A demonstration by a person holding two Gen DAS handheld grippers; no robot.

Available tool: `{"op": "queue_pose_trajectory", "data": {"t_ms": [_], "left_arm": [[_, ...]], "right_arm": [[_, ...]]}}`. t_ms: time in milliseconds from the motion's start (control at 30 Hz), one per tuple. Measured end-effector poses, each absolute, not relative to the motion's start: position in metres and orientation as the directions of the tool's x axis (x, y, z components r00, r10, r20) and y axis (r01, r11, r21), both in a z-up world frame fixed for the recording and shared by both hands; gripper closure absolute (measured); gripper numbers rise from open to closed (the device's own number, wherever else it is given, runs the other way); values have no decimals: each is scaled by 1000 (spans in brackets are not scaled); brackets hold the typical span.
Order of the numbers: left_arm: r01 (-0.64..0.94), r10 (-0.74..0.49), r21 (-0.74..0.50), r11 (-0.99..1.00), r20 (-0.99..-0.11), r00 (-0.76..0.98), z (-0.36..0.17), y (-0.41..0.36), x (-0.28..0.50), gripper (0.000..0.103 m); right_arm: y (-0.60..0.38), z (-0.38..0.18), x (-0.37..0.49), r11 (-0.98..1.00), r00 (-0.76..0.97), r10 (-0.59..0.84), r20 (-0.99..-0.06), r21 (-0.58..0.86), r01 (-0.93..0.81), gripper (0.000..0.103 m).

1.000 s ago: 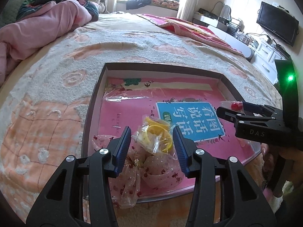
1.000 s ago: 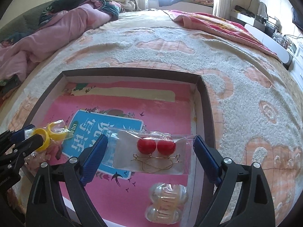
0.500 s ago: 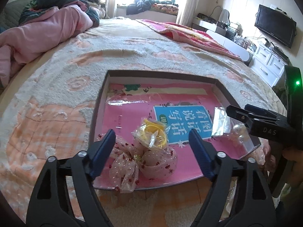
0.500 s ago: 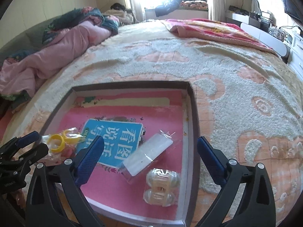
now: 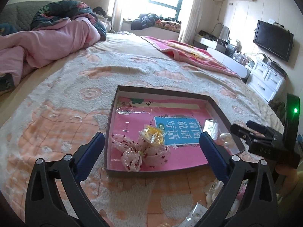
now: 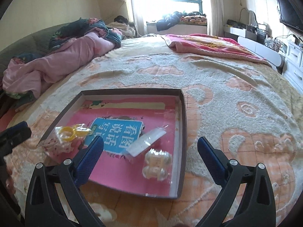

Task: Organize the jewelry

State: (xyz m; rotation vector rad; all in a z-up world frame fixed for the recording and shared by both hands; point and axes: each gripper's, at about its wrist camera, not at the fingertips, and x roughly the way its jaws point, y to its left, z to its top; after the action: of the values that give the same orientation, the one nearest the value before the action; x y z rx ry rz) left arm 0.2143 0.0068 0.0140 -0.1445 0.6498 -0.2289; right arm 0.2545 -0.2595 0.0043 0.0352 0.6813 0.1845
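Note:
A shallow dark-rimmed tray point(image 5: 162, 90) with a pink lining lies on the bed. In it are a clear bag of yellow rings point(image 5: 153, 135), a pink dotted bow point(image 5: 140, 152), a clear sachet point(image 6: 145, 144) lying white side up, and two clear hair claws point(image 6: 156, 162). My left gripper point(image 5: 151, 139) hovers before the tray's near left corner; its jaws are opening, and nothing is pressed between them. My right gripper point(image 6: 150, 141) stands open above the tray's near right part, holding nothing. The tray point(image 6: 132, 91) and the yellow rings point(image 6: 67, 133) also show in the right wrist view.
A crumpled pink quilt point(image 5: 56, 37) lies at the far left of the bed, a red blanket point(image 5: 189, 53) at the far right. White drawers point(image 5: 269, 79) and a TV point(image 5: 272, 39) stand right of the bed. Small packets point(image 5: 198, 211) lie on the bedspread near me.
Both grippers have drawn back and upward from the tray. The left jaws spread wide off the yellow ring bag. The earring sachet dropped into the tray and now shows its white side.

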Motion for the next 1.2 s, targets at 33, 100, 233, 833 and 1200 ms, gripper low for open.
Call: {"op": "queue_pose_trajectory", "data": {"t_ms": [33, 100, 233, 833, 1200], "left_arm": [[165, -255, -204, 965, -576, 777, 16, 7, 211, 11], [162, -251, -203, 966, -568, 784, 17, 8, 205, 11], [162, -248, -200, 966, -553, 796, 21, 7, 194, 11], [201, -267, -185, 962, -485, 832, 27, -4, 144, 11], [205, -267, -179, 962, -477, 838, 24, -6, 123, 11]], "right_arm": [[-259, 5, 252, 983, 764, 181, -619, 89, -161, 7], [-259, 6, 241, 982, 774, 184, -606, 80, -171, 7], [-258, 10, 222, 979, 787, 198, -584, 76, -190, 7], [-255, 20, 141, 965, 826, 231, -514, 12, -262, 7], [-256, 16, 111, 958, 824, 243, -512, -6, -286, 7]]}}
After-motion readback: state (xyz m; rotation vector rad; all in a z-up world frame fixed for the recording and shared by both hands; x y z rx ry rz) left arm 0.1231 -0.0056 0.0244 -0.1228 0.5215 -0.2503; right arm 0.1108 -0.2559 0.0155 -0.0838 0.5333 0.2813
